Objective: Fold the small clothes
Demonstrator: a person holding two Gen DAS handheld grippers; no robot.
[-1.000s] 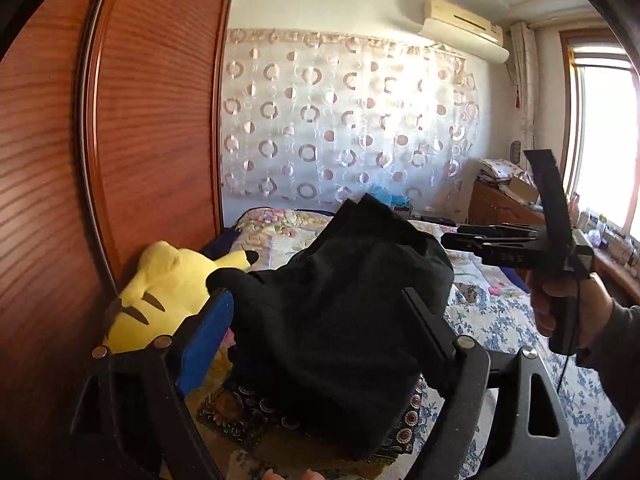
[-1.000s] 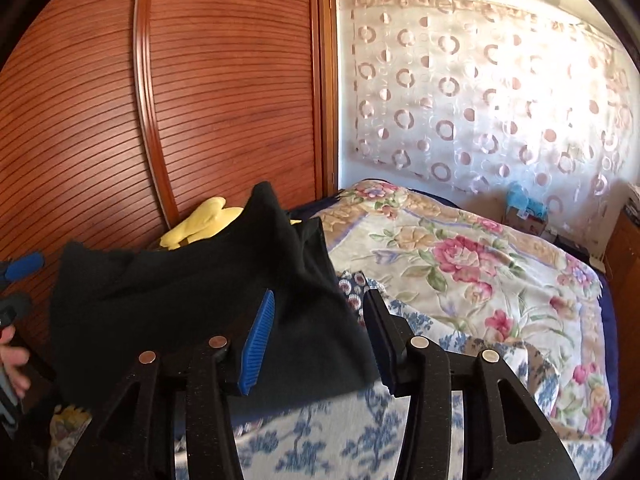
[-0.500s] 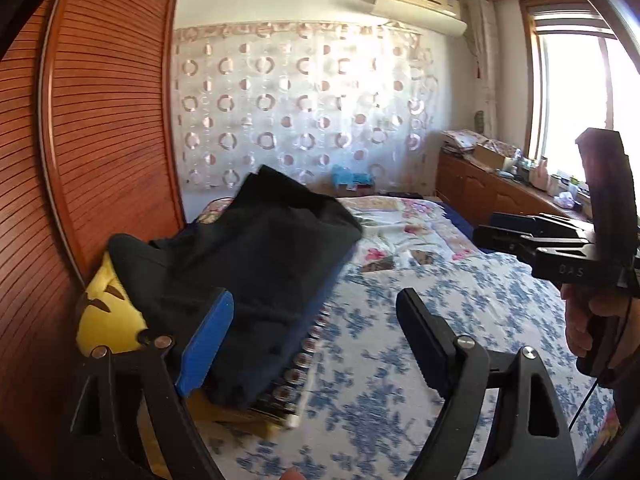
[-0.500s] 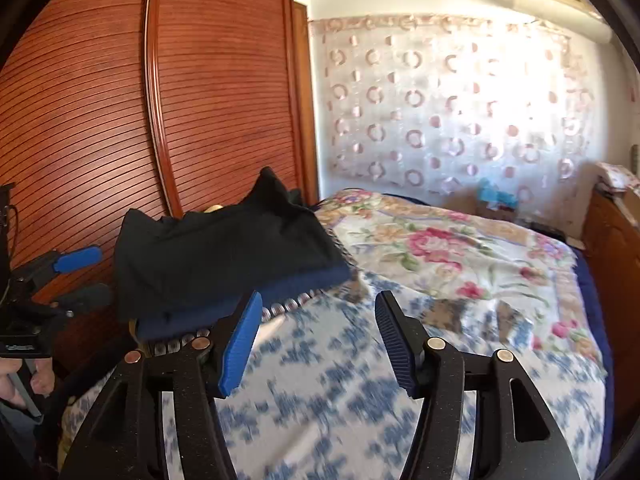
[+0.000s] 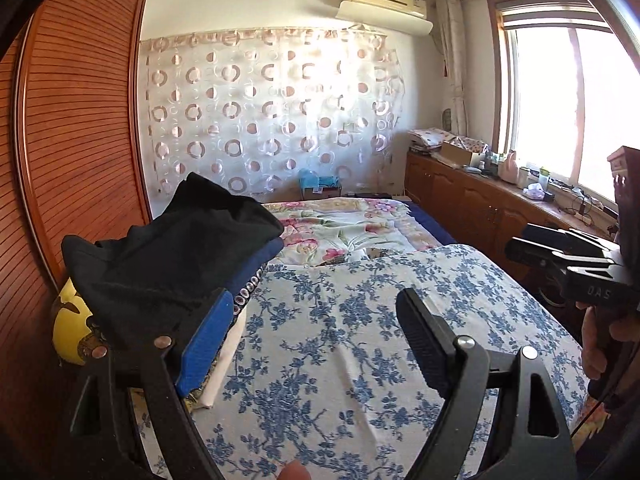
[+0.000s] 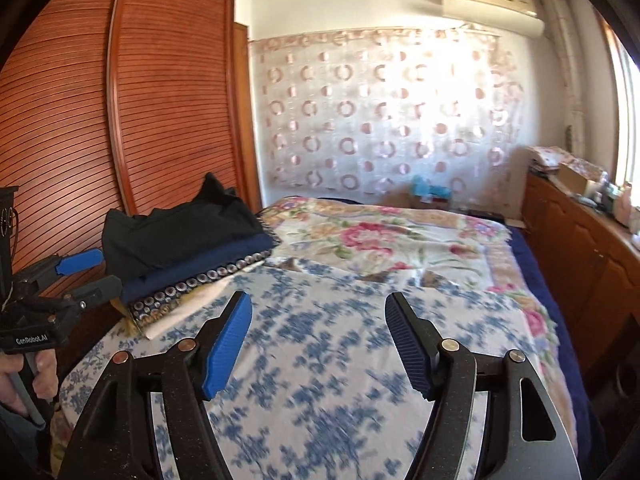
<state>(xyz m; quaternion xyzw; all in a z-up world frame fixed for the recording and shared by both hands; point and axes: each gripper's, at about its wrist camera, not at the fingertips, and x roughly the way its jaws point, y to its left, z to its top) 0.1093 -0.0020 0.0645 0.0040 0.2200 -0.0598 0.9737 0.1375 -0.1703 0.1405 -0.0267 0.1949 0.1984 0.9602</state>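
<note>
Change: the black garment point(image 5: 172, 256) has left both grippers and now lies on the stack.
Garment place: left of frame, on top of the folded pile point(image 6: 192, 276).
Left gripper point(image 5: 312, 340): jaws wide apart, nothing between.
Right gripper point(image 6: 320, 344): jaws opening, nothing between, over the blue-flowered bedsheet point(image 6: 320, 380).

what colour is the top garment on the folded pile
Black; the top garment shows best in the right wrist view, lying on a navy piece.
</note>
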